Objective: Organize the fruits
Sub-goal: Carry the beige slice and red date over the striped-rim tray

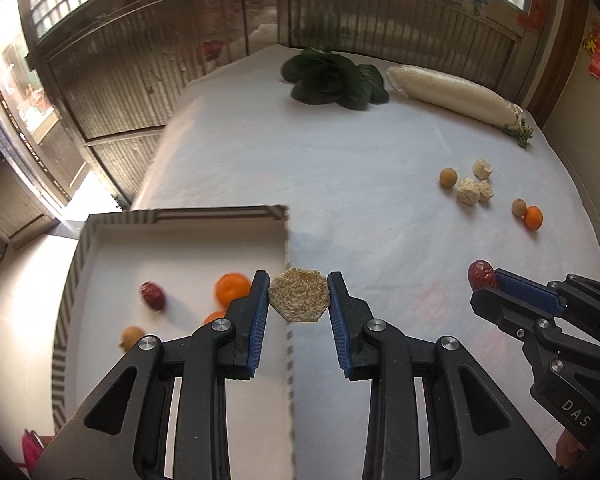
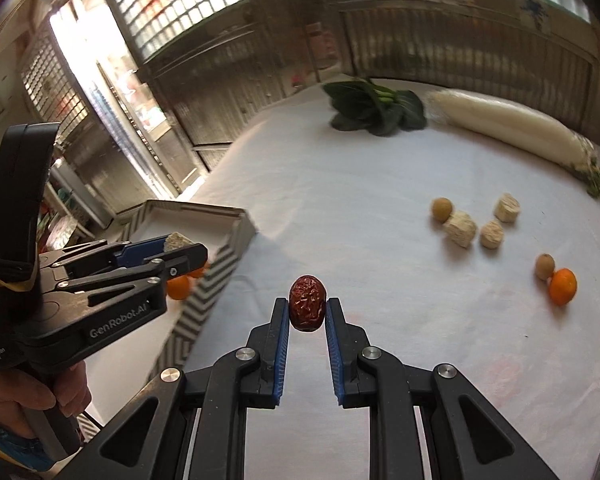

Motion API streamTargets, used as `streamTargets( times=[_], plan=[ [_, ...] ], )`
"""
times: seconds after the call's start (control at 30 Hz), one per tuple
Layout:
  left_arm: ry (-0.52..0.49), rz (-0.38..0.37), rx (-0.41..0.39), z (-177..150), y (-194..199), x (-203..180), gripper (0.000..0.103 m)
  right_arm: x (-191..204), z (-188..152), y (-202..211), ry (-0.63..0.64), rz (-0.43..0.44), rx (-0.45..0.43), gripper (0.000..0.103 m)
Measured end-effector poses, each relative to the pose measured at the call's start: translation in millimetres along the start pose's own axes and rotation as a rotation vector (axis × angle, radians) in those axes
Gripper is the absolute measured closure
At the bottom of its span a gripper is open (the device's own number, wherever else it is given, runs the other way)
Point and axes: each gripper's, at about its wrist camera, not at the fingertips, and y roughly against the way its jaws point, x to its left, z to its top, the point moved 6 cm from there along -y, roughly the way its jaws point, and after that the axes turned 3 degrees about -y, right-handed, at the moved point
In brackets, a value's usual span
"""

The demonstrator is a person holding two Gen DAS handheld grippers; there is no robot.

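While the left tool (image 1: 299, 295) clamps a tan chunk (image 1: 298, 295) over the box (image 1: 180, 214) wall and the right tool (image 2: 307, 310) grips a red date (image 2: 307, 303) just beside the box, each should cross the wall before letting go.

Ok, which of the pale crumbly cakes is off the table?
The hexagonal cake clamped in the left gripper, above the box's edge. The other three cakes still lie on the cloth beside a small brown fruit.
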Motion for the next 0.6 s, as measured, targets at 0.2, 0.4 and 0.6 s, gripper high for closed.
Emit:
streamTargets(
  times=[0.2,0.4,0.6],
  plan=[
    [0.041,0.04,-0.005,-13.2,11.6,24.3,0.075,31.7,-2.3,-1.1,0.054,0.033,0.006,0.086],
    [0.088,0.072,-0.006,-26.7,19.0,47.6,0.075,56.9,-2.9,-5.4,0.105,0.065,0.021,0.086],
    [0.139,0.107,0.004,-42.4,22.3,72.5,0.075,87.9,-4.7,-14.6,0.17,0.106,0.044,0.086]
  ],
)
